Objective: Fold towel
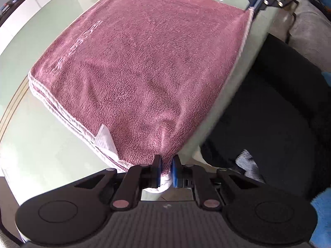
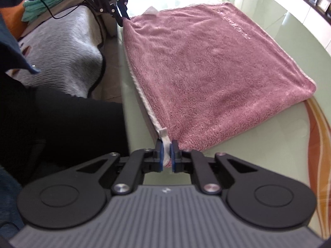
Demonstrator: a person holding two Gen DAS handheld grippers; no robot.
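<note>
A dusty-pink towel [image 1: 144, 62] with a pale hem lies folded in several layers on the green glass table [image 1: 51, 140], its near edge along the table's edge. My left gripper [image 1: 166, 165] is shut on one near corner of the towel, beside a white care label [image 1: 104, 139]. My right gripper [image 2: 166, 153] is shut on the other near corner, on the white hem and its small loop [image 2: 163, 133]. In the left wrist view the right gripper [image 1: 253, 4] shows at the top right, pinching its corner. In the right wrist view the left gripper [image 2: 122, 18] shows at the top left, and the towel [image 2: 206, 72] lies flat.
Below the table edge are a person's dark-clad legs [image 2: 62, 124] and a dark chair seat [image 1: 269, 113]. A grey blanket [image 2: 62, 51] lies on a seat beside the table. A white sideboard [image 2: 300, 6] with small framed items stands beyond the table. An orange curved band [image 2: 318, 128] marks the tabletop.
</note>
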